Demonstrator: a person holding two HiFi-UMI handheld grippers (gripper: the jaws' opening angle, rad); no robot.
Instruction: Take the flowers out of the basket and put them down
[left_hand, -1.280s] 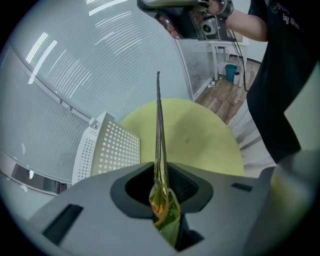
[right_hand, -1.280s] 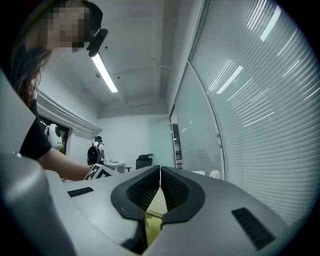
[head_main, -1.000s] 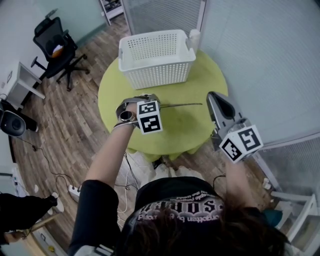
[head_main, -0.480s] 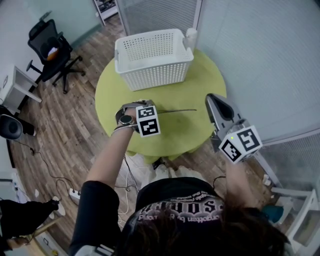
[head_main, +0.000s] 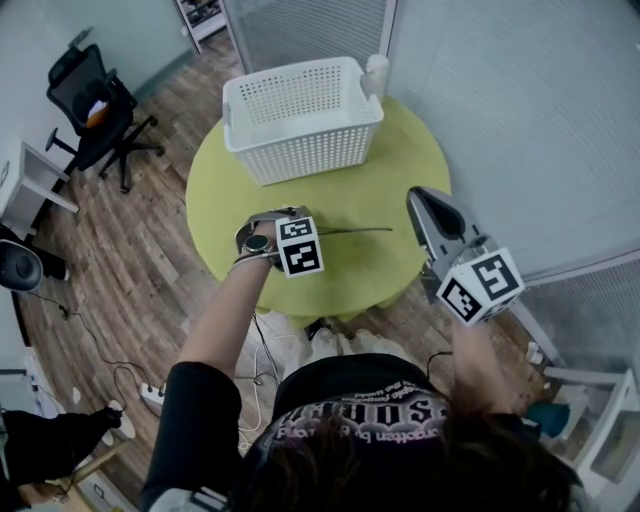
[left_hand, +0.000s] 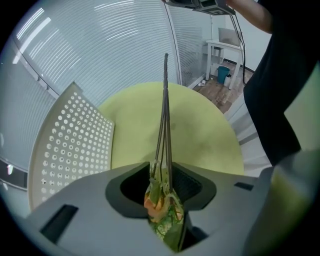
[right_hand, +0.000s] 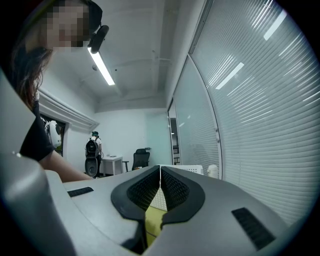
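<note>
The left gripper (left_hand: 161, 172) points steeply down at the round yellow-green counter (head_main: 390, 190), and its jaws have just been opening. Between them sits the orange-and-green head of the artificial flowers (left_hand: 162, 212). The 2 pads now stand apart on either side and look to have let go rather than squeezing. The long thin brownish stems run out from the jaws in 1 tight bundle and lie across the counter. They rest in front of the white perforated plastic basket (head_main: 300, 120), apart from it. No flowers show inside the basket, so the step in hand is the set-down itself.

To finish it well, the jaws should probably widen until both pads stand clear of the leaves. The gripper should then rise straight back along its own line, so that no pad drags the head or swings the stems toward the counter's edge.

The right gripper (right_hand: 160, 175) is clenched on nothing, held level off the counter's right side.
</note>
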